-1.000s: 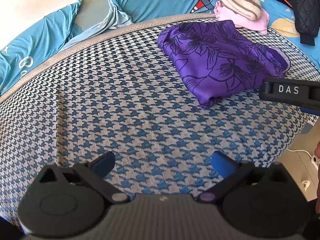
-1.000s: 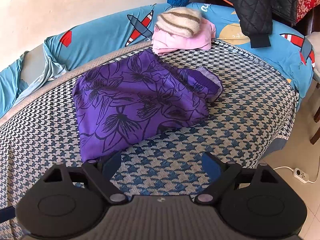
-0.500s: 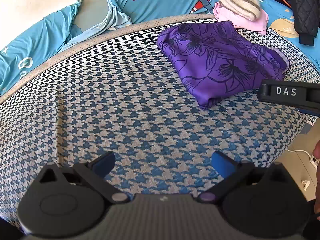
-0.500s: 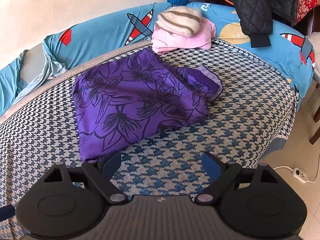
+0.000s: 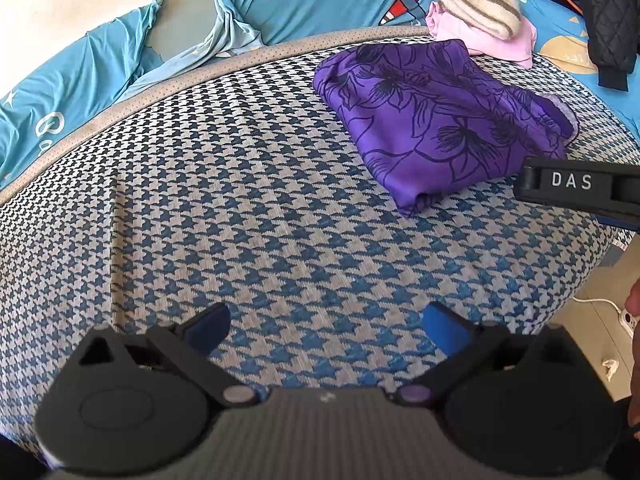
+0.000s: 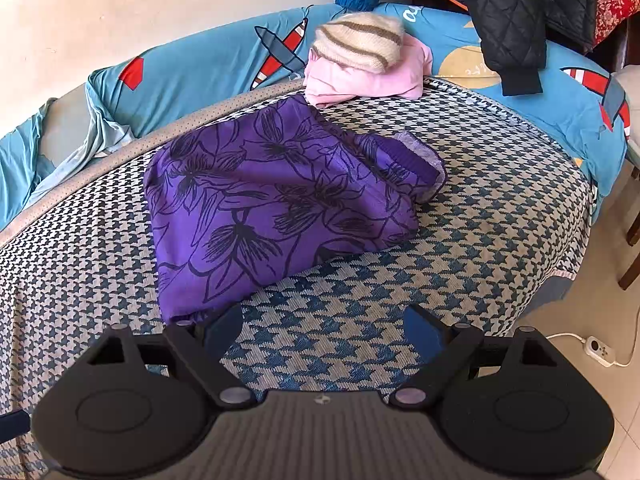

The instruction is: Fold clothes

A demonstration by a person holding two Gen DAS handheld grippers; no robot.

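**Folded purple garment on the bed, both grippers wide and empty**

The purple flower-print garment (image 6: 280,200) lies folded into a thick, roughly rectangular bundle on the houndstooth blanket (image 6: 500,208), towards the blanket's far edge. One end shows a gathered band with a pale lilac lining, turned up slightly. Its near corner sits just beyond the right gripper (image 6: 322,332), close to that gripper's left finger; no contact can be made out. That gripper's jaws stand wide apart with only blanket between the blue pads.

From the left wrist view the garment (image 5: 436,120) appears further off, up and to the right, well apart from the left gripper (image 5: 326,326). Its jaws are also spread wide over bare blanket, holding nothing. The right gripper's black body, lettered DAS, juts in at the right edge of that view, overlapping the garment's near side.

Behind the garment, touching its far corner, rests a pink folded garment (image 6: 368,80) with a cream striped knit (image 6: 360,40) on top. Beyond them runs a blue aeroplane-print sheet (image 6: 208,68), and a black quilted jacket (image 6: 516,20) hangs over the far right. A white power strip (image 6: 598,350) lies on the floor.
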